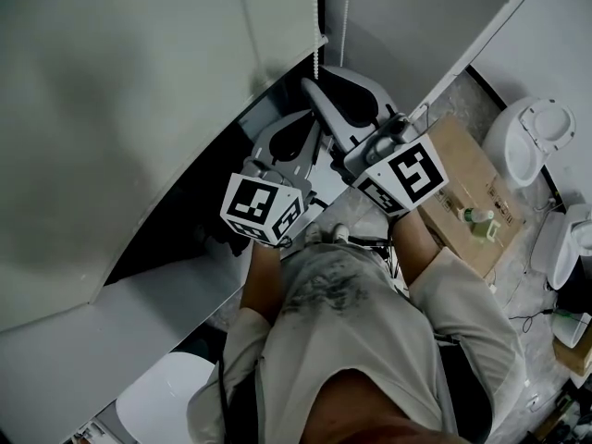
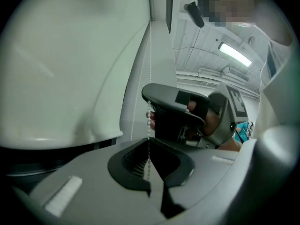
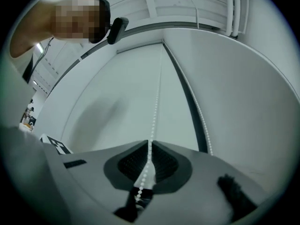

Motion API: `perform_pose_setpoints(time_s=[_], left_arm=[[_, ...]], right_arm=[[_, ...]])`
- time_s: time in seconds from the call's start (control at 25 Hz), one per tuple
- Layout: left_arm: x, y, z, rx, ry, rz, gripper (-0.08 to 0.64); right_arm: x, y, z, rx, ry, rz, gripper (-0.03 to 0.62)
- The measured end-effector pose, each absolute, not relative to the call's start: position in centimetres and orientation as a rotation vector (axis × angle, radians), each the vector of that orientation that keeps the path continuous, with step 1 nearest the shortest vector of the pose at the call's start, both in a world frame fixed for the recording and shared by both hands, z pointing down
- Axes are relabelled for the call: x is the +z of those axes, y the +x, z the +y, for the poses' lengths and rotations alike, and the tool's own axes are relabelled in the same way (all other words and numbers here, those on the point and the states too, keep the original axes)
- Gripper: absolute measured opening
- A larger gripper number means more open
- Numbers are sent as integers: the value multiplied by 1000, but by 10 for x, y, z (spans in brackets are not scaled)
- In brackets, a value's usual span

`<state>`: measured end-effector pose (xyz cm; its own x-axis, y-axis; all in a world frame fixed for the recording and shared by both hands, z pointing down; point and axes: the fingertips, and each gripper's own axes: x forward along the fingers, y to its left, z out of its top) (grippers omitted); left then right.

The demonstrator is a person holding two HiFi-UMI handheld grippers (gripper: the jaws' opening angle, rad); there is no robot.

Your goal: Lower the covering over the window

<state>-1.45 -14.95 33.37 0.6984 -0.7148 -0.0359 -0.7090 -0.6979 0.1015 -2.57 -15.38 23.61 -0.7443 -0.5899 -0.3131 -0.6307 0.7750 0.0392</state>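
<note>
My left gripper (image 2: pixel 149 144) is clamped shut on the bead chain (image 2: pixel 149 121). The beads are pinched right at the tips of its jaws, and the strand rises straight up from there.

My right gripper (image 3: pixel 150 145) sits higher on that same strand, just above the left one and tipped a little upward. Its jaws are drawn in narrow, and the chain runs between the pads with the tips against the beads. A few beads trail out behind the pads toward the camera. From there the chain climbs the pale surface ahead of me. A second strand (image 3: pixel 202 121) hangs just to its right, beside a dark vertical strip.

The blind (image 1: pixel 139 109) hangs at my left, a broad white sheet. Its bottom edge stops partway down, and the dark window (image 1: pixel 176 248) shows beneath it (so the covering is not yet fully lowered). The chain drops along the blind's right edge, and both grippers meet it there, one above the other. Their marker cubes are close to my chest.

On the floor to my right stands a cardboard box (image 1: pixel 467 169) with a small bottle (image 1: pixel 476 217) on top of it.
</note>
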Motion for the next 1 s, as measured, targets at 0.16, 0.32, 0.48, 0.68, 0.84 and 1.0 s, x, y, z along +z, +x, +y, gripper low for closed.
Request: perform_pose_setpoints(time_s=[0.16, 0.32, 0.48, 0.68, 0.84, 1.0], left_arm=[[332, -18, -145, -138, 2828, -1181, 21], [337, -22, -141, -139, 2817, -1183, 52], [331, -25, -136, -179, 2809, -1170, 67], [321, -34, -135, -222, 2805, -1192, 67], [311, -38, -136, -237, 2807, -1215, 67], [303, -40, -138, -246, 2812, -1229, 66]], right_arm=[[236, -32, -150, 212, -947, 2690, 25], [238, -26, -154, 182, -959, 2674, 23], [237, -20, -152, 171, -962, 2665, 21], [239, -17, -151, 157, -968, 2652, 21], [248, -19, -153, 137, -982, 2688, 21], [264, -21, -153, 82, -993, 2711, 21]])
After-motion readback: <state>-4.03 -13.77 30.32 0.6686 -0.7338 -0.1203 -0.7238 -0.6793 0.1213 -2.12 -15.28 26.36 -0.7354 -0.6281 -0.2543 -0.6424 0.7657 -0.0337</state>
